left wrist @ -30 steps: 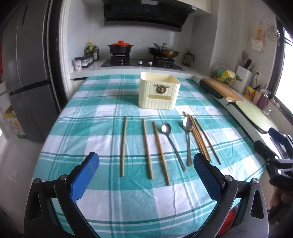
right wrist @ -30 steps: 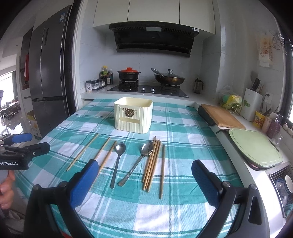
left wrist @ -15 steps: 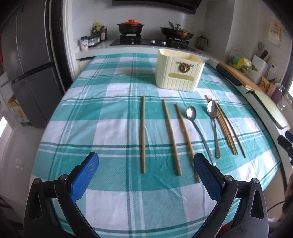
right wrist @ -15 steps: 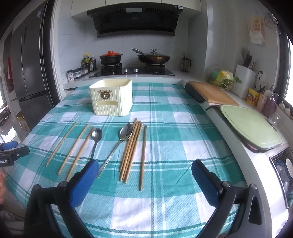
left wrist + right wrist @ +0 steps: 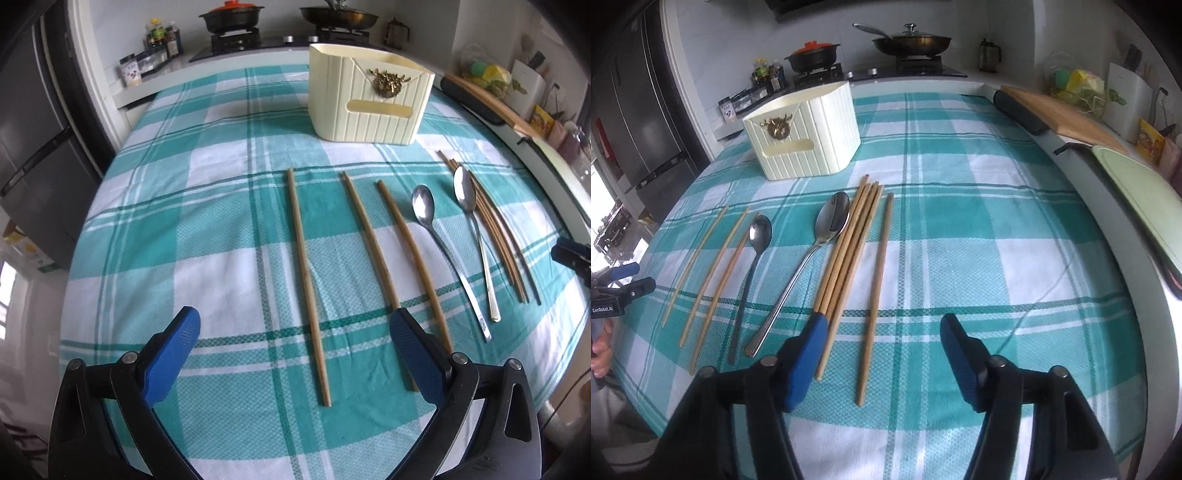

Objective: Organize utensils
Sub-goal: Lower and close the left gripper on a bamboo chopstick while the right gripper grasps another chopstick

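mostly bare tablecloth [image 5: 979, 229] rightward, right gripper [image 5: 882, 332] closing

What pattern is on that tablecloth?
Teal and white checks on the tablecloth, clearest in the left wrist view.

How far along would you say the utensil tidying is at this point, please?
Nothing looks done: the cream holder shows no utensils sticking out. In hand: the right gripper, jaws closing, frames a single chopstick; the left gripper stands open around another chopstick. Left: both spoons and every chopstick.
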Demonstrator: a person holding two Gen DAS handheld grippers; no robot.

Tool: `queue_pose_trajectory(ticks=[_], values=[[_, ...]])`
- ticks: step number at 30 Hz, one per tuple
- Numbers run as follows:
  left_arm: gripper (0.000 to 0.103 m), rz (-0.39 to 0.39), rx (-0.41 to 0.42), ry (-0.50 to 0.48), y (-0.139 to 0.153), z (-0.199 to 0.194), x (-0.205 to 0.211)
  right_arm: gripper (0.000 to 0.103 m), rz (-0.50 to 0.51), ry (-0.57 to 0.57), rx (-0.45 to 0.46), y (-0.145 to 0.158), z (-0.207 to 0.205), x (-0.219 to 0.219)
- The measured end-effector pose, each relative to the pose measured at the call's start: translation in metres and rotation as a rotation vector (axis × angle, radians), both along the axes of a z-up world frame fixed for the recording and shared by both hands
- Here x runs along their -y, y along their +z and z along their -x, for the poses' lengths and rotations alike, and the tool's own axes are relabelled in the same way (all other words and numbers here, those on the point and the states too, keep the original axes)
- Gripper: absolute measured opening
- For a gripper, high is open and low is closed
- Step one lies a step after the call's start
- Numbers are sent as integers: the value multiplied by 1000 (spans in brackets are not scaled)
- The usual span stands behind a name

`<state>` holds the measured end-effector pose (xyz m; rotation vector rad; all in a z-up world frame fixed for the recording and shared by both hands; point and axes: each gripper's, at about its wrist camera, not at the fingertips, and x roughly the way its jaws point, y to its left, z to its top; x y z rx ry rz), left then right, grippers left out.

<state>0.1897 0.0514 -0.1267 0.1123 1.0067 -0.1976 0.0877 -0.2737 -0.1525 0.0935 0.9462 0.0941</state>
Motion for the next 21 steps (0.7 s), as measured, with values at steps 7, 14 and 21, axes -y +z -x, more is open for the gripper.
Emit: queue_pose_trajectory(ticks=[7,14,21], values=[[102,7,-50,-17,-1,-38,-3,42,36,42,-100,-20,-47,1],[101,-7,-113,-29,-22,-75,3,24,85,134,-160,-36,-71,-11],[83,-13,-202,-7,-49,-115,8,13,121,148,-190,-35,-92,-5]])
